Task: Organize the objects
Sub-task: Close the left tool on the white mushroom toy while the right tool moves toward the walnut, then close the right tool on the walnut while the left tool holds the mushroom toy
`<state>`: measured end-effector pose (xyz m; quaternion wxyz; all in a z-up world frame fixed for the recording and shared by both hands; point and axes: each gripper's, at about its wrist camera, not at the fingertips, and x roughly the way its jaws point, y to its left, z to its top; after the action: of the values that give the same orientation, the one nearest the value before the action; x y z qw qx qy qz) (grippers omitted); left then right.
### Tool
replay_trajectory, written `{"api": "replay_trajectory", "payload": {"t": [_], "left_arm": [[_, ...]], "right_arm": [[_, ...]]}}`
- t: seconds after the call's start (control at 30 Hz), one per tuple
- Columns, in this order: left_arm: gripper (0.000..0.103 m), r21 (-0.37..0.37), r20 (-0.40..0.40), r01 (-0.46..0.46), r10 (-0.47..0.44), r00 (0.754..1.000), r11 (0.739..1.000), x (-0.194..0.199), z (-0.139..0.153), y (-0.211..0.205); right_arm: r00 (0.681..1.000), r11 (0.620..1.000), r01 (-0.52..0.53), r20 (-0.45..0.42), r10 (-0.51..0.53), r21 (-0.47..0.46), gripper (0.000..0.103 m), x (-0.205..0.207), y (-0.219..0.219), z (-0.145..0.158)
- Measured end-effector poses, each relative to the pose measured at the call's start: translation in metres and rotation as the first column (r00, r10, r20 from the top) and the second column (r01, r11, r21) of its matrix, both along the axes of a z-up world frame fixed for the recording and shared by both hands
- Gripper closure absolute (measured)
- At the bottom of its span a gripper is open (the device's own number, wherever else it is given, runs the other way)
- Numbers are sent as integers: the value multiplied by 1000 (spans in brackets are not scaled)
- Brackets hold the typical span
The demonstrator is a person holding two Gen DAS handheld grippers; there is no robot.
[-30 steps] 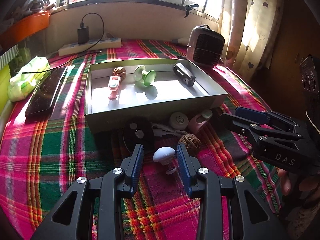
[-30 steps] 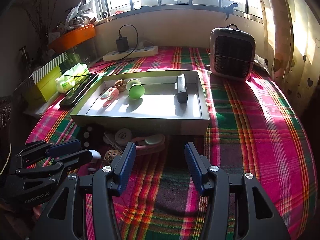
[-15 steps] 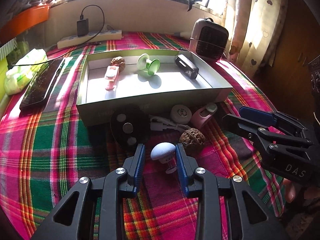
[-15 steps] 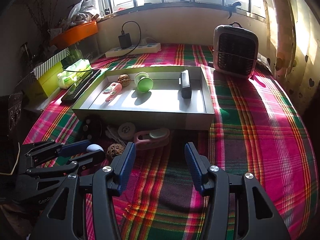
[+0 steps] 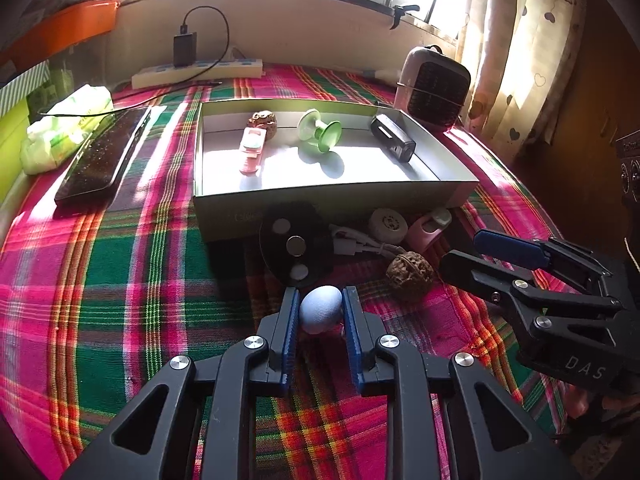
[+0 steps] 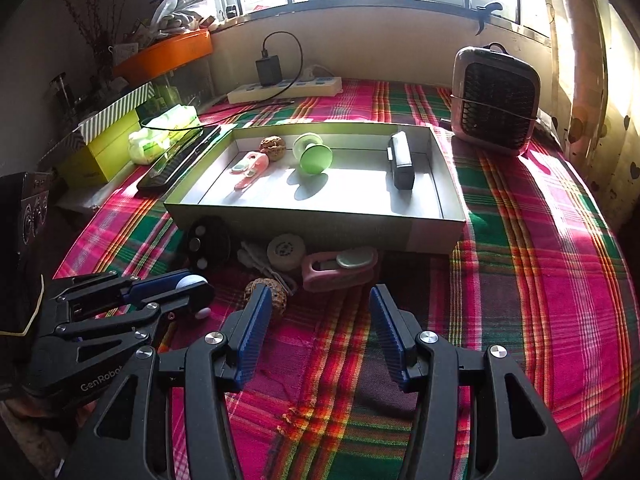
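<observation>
My left gripper (image 5: 321, 312) is clamped on the pale blue suction toy (image 5: 321, 309), smooth matte dome squeezed between the 2 ribbed blue pads, just in front of the grey cardboard tray (image 5: 328, 200) on the plaid cloth (image 5: 120, 264). My right gripper (image 6: 316, 332) is spread wide with nothing in it; its body reads "DAS", the left one "GenRobot". Also in front of the tray: a wrinkly walnut (image 5: 409, 271), a black disc (image 5: 294, 246) with 3 round studs, and a pink plastic clip (image 5: 428, 226). Inside the tray sits a glossy green suction toy (image 5: 320, 131).
</observation>
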<state>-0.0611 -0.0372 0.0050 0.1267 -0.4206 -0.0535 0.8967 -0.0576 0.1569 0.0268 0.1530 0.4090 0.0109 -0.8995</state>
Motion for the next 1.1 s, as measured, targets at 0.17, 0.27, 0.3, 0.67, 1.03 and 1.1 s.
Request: {"api": "replay_trajectory", "payload": {"t": [0.17,0.27,0.3,0.67,1.03,1.1], "left_arm": [[83,4,-1,-23,23,1000,1000,1,1,-11],[83,5,-1,-28,28,1000,1000,1,0,-16],[83,8,0,-27,27,1000,1000,1,0,-17],[82,15,1,-20,20,1000,1000,1,0,-17],[82,14,1,-20,20,1000,1000,0,0,-17],[82,13,1,-21,21,1000,1000,0,0,-17]], "right_arm": [[999,999,-32,10,32,3,51,0,-14,-5],[999,999,-45,11,45,7,51,-1,-20,-7],[999,999,-47,12,46,11,51,-1,-22,-8],[999,999,-34,28,32,41,52,-7,-31,-17],[999,998,-40,32,38,54,71,-6,-34,-21],[999,998,-41,32,39,56,73,-6,-34,-21]]}}
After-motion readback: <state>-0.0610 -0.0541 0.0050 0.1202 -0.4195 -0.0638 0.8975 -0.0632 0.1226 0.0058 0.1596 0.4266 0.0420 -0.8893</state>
